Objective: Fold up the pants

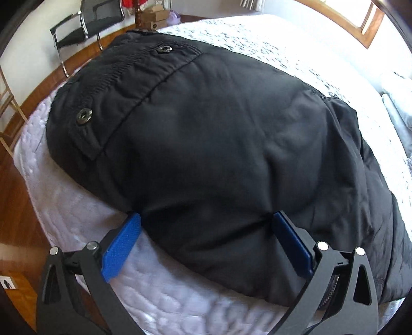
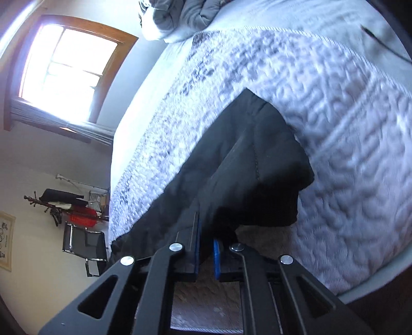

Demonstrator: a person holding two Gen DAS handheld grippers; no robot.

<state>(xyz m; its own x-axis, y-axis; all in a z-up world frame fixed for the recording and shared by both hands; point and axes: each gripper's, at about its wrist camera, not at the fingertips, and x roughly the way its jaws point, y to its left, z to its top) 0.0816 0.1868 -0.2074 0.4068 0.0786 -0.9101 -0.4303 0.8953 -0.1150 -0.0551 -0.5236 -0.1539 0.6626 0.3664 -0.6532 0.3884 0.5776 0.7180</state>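
Left wrist view: the left gripper has its blue fingers spread wide, straddling the near edge of the black pants, which lie bunched on the white quilted bed; a chair sits at eleven o'clock. Right wrist view: the right gripper is clamped tight on a pants hem, the fabric lifted off the bed, window at ten o'clock.
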